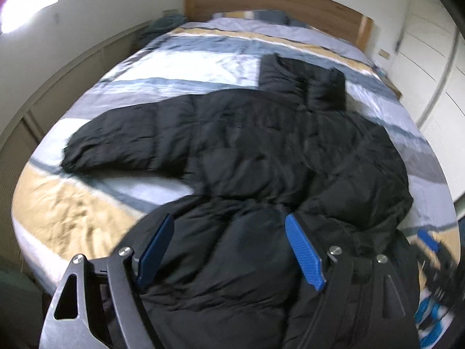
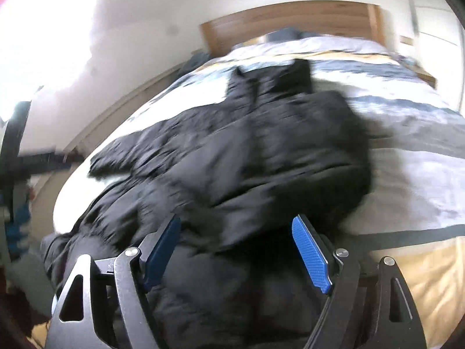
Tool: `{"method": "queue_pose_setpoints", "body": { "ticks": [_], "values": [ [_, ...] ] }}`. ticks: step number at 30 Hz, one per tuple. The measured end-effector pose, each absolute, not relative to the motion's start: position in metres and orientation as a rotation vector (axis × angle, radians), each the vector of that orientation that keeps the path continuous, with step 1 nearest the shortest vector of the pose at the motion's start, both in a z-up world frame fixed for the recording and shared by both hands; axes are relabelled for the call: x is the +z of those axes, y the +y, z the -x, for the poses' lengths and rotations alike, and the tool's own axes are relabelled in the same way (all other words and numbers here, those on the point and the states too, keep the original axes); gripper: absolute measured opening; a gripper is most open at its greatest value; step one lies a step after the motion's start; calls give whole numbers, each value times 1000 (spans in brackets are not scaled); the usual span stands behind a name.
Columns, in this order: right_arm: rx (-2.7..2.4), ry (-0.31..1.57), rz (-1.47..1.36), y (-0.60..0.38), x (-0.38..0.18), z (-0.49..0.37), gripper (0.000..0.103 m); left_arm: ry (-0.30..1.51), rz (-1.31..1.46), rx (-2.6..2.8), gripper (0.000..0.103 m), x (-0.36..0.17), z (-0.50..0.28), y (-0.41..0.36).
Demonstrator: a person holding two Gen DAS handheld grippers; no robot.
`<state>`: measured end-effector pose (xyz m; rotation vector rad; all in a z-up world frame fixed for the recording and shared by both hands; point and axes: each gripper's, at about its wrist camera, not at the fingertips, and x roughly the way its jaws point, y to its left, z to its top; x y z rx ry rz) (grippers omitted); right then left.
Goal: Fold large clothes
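A large black puffer jacket (image 1: 261, 151) lies spread on the striped bed cover (image 1: 174, 67), hood toward the headboard, one sleeve (image 1: 122, 142) stretched out to the left. My left gripper (image 1: 229, 221) is open, its blue pads on either side of the puffy hem at the near edge. In the right wrist view, the jacket (image 2: 247, 151) fills the middle, blurred by motion. My right gripper (image 2: 235, 224) is open too, fingers wide over the hem at the jacket's near right side. The right gripper also shows at the right edge of the left wrist view (image 1: 430, 250).
A wooden headboard (image 1: 276, 3) with pillows stands at the far end of the bed. White wardrobe doors (image 1: 436, 72) run along the right. A low beige wall panel (image 1: 72, 72) borders the bed on the left. Bare cover (image 2: 421, 174) lies right of the jacket.
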<state>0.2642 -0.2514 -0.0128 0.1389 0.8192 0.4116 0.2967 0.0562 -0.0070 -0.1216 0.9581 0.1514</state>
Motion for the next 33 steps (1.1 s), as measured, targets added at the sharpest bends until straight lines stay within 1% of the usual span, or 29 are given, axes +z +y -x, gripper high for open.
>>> {"method": "queue_pose_setpoints", "body": {
  "ticks": [7, 14, 18, 22, 27, 30, 33],
  "values": [
    [303, 794, -160, -304, -12, -320, 78, 978, 103, 6, 78, -34, -345, -11],
    [314, 803, -167, -306, -26, -386, 78, 1006, 62, -58, 78, -70, -400, -60],
    [331, 853, -176, -295, -55, -412, 78, 1039, 36, -9, 78, -105, -425, -58],
    [343, 884, -198, -294, -80, -420, 79, 1080, 79, -7, 80, -129, -427, -36],
    [278, 914, -213, -312, -94, -421, 81, 1067, 77, -16, 79, -120, -417, -18],
    [237, 893, -192, -313, -82, -412, 80, 1017, 8, 17, 79, -108, -406, -21],
    [248, 848, -197, -304, -65, -395, 79, 1021, -7, 16, 79, -110, -400, -22]
  ]
}}
